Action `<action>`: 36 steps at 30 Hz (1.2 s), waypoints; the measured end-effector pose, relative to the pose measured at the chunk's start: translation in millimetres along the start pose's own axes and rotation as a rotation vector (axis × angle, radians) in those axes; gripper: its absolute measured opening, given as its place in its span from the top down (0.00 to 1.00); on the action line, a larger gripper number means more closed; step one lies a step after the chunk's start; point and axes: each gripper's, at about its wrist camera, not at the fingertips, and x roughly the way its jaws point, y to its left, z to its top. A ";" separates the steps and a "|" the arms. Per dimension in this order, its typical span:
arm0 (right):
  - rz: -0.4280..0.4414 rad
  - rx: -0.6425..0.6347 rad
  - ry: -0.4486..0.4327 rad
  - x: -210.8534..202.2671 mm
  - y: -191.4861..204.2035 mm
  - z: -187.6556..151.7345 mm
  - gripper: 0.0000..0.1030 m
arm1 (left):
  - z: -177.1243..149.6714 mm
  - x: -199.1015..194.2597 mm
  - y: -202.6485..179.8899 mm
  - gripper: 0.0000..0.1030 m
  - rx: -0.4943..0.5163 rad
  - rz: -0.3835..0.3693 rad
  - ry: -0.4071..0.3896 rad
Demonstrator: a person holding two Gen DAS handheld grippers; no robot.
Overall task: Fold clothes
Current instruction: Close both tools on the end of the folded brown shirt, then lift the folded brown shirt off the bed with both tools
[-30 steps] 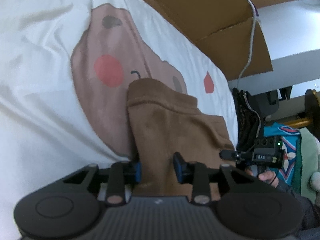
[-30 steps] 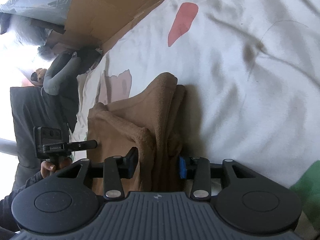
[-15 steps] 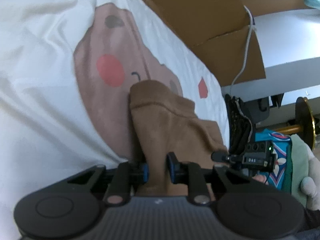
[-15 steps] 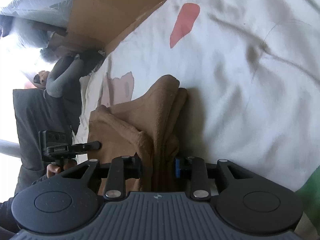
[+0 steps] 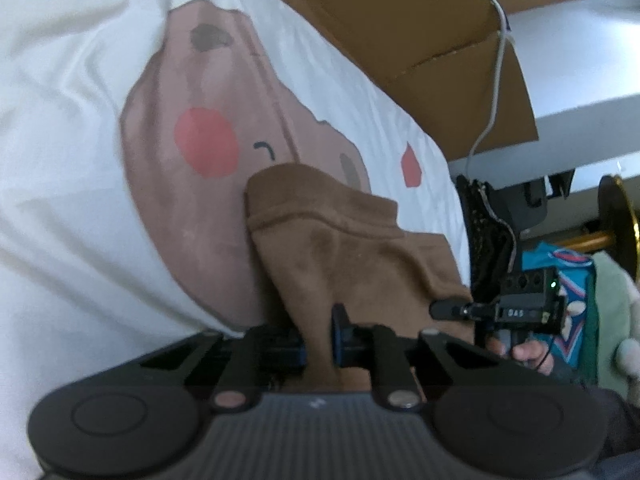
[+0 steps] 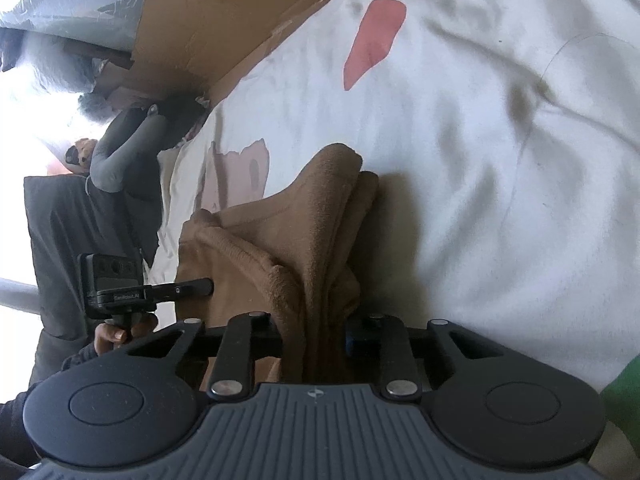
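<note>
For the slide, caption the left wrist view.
Left tool clamps the brown fleece garment lying on a white cartoon-print sheet.

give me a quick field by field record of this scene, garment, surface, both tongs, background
garment: brown fleece garment, bunched in folds, lying on the sheet
surface: white bedsheet with a brown cartoon print and pink patches
left tongs: shut on a fold of the garment
right tongs: shut on a thick bunch of the garment
hands: a hand grips the left tool's handle
background: cardboard past the bed's far edge, white cable hanging over it
</note>
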 end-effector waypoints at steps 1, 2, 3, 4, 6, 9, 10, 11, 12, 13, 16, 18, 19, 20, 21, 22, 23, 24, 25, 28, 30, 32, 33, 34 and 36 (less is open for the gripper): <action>-0.005 -0.001 -0.002 -0.3 0.6 -0.3 0.79 | -0.5 -1.2 -3.3 0.90 0.018 0.009 -0.006; -0.009 -0.002 -0.004 -0.6 1.2 -0.5 0.79 | -1.0 -2.4 -6.4 0.90 0.033 0.017 -0.012; -0.016 -0.003 -0.008 -1.0 2.4 -0.9 0.80 | -1.5 -3.4 -8.4 0.90 0.036 0.023 -0.016; -0.022 -0.005 -0.012 -1.5 4.0 -1.4 0.80 | -1.9 -4.5 -10.5 0.91 0.039 0.028 -0.019; -0.032 -0.009 -0.020 -3.4 7.1 -2.5 0.81 | -2.8 -6.6 -14.5 0.91 0.044 0.039 -0.026; -0.045 -0.010 -0.030 -7.0 10.7 -4.0 0.82 | -4.1 -9.9 -20.7 0.91 0.053 0.055 -0.036; -0.049 -0.010 -0.035 -8.1 12.3 -4.5 0.82 | -4.6 -11.1 -23.0 0.92 0.056 0.061 -0.039; -0.053 -0.012 -0.039 -9.1 13.9 -4.9 0.82 | -5.4 -13.2 -26.4 0.92 0.059 0.067 -0.045; -0.058 -0.012 -0.045 -10.1 16.1 -5.6 0.82 | -6.4 -15.7 -29.6 0.92 0.061 0.072 -0.051; -0.064 -0.010 -0.052 -11.1 18.7 -6.5 0.82 | -7.7 -17.7 -32.9 0.92 0.064 0.076 -0.057; -0.078 -0.014 -0.072 -15.4 29.9 -10.1 0.83 | -11.8 -24.4 -42.8 0.92 0.075 0.091 -0.072; -0.084 -0.021 -0.083 -20.1 38.3 -13.0 0.83 | -15.1 -30.1 -49.0 0.92 0.077 0.105 -0.081; -0.089 -0.029 -0.088 -23.1 43.6 -14.7 0.83 | -16.9 -33.6 -52.4 0.92 0.078 0.112 -0.087; -0.094 -0.038 -0.093 -26.2 48.8 -16.1 0.83 | -18.9 -37.4 -56.9 0.92 0.078 0.118 -0.095; -0.098 -0.046 -0.098 -30.2 54.4 -17.6 0.83 | -20.7 -41.1 -62.2 0.92 0.079 0.122 -0.104; -0.102 -0.055 -0.104 -34.6 60.2 -19.4 0.83 | -22.7 -45.0 -67.8 0.92 0.081 0.125 -0.113; -0.106 -0.063 -0.110 -39.1 66.0 -21.1 0.83 | -25.1 -49.5 -74.5 0.92 0.088 0.127 -0.121; -0.109 -0.069 -0.116 -43.7 71.2 -23.0 0.83 | -27.5 -53.9 -81.2 0.92 0.095 0.129 -0.129; -0.110 -0.075 -0.119 -48.3 76.3 -25.2 0.83 | -29.9 -58.5 -88.0 0.92 0.103 0.131 -0.137; -0.111 -0.107 -0.120 -64.4 95.5 -32.5 0.84 | -36.8 -73.9 -108.9 0.92 0.128 0.140 -0.156; -0.113 -0.131 -0.120 -77.3 110.7 -36.7 0.84 | -40.9 -85.3 -124.9 0.92 0.142 0.149 -0.172; -0.115 -0.160 -0.125 -91.0 128.1 -39.7 0.84 | -45.1 -98.4 -143.2 0.92 0.160 0.151 -0.193; -0.116 -0.175 -0.126 -98.7 137.3 -41.0 0.84 | -47.7 -106.2 -152.4 0.92 0.166 0.151 -0.206; -0.118 -0.190 -0.127 -106.9 146.7 -42.3 0.84 | -50.3 -114.0 -161.7 0.92 0.173 0.151 -0.219; -0.120 -0.220 -0.129 -123.4 165.6 -44.8 0.84 | -55.3 -129.5 -180.1 0.92 0.186 0.151 -0.243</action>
